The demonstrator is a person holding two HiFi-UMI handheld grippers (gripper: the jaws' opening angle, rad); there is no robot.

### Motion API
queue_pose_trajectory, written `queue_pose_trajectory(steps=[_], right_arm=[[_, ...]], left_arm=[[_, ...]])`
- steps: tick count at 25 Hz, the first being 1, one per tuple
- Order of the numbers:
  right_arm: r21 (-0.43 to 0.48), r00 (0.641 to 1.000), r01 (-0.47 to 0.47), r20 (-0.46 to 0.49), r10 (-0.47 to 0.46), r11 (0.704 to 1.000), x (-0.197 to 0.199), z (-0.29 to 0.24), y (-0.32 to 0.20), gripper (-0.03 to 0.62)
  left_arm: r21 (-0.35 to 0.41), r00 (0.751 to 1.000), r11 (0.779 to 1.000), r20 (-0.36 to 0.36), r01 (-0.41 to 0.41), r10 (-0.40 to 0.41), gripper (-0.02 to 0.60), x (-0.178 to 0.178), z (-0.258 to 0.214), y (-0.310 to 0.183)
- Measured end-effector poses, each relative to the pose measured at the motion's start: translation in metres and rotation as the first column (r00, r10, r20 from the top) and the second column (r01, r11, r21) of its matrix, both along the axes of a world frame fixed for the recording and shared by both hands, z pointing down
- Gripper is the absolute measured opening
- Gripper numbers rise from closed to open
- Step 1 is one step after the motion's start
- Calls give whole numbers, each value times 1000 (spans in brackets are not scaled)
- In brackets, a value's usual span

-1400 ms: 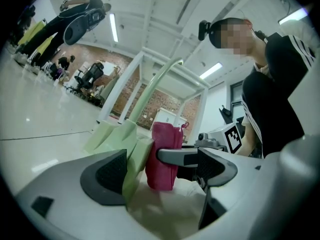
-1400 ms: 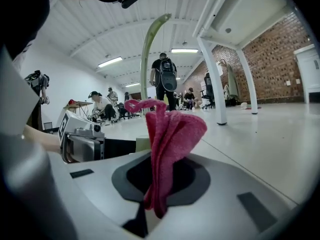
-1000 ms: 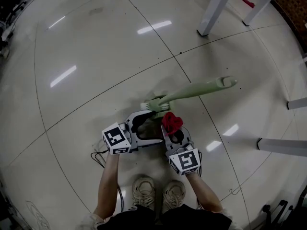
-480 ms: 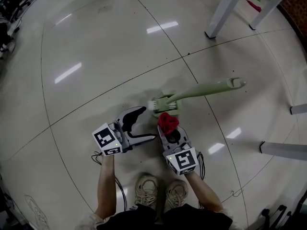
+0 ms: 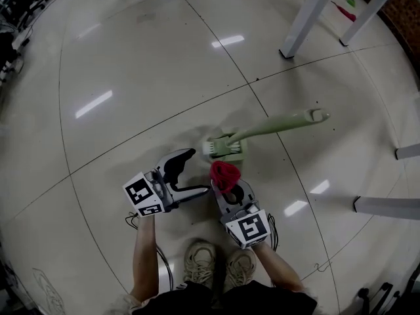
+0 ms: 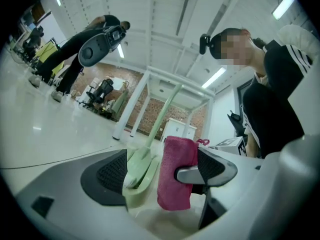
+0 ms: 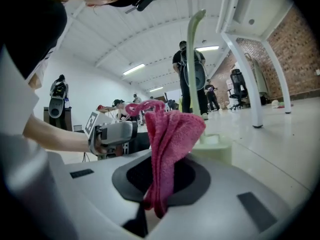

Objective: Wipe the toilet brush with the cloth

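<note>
Jaws, left gripper (image 5: 201, 170): wide apart, nothing gripped. In the left gripper view (image 6: 160, 169) both dark ribbed pads are bare, and the brush and cloth show through the gap beyond them.

Jaws, right gripper (image 5: 228, 189): closed on the pink-red terry cloth (image 5: 224, 174). In the right gripper view (image 7: 160, 184) the cloth (image 7: 170, 144) stands up out of the jaws in a bunched fold, with a short tail hanging below the pinch.

The pale green plastic toilet brush (image 5: 272, 125) is on the glossy pale tiled floor (image 5: 131, 77), just ahead of both grippers. Its whitish bristle head sits at the pale green holder (image 5: 233, 153), and the handle slants up and to my right. I cannot tell how deep the head sits in the holder.

The cloth is just beside the holder on its near side. I see no clear contact with the brush in any view.

The left gripper lies to the left of the cloth, its jaws pointing toward the right gripper.

Two white table legs (image 5: 303, 18) stand well beyond the brush. The person's pale shoes (image 5: 197, 264) are just behind the grippers.
</note>
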State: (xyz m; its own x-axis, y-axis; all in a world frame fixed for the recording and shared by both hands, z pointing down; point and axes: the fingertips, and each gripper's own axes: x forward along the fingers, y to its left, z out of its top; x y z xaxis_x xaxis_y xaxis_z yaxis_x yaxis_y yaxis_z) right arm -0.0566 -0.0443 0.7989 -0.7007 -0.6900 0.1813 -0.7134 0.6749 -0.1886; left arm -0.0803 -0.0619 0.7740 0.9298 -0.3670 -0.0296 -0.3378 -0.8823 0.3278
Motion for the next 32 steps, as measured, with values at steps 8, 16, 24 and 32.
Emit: queue_pose_trajectory(steps=[8, 16, 24, 32], right_arm=[[48, 988, -152, -3, 153, 987, 89, -60, -7, 31], [122, 965, -255, -28, 261, 959, 159, -137, -24, 31], [144, 958, -286, 31, 285, 947, 173, -165, -35, 31], [140, 960, -276, 91, 265, 951, 162, -164, -50, 31]], left_arm=[[170, 996, 983, -45, -74, 83, 422, 35, -123, -33], [283, 954, 911, 105, -300, 281, 420, 111, -250, -48], [213, 924, 900, 132, -381, 360, 115, 142, -243, -53], [294, 940, 892, 105, -342, 326, 115, 138, -247, -61]])
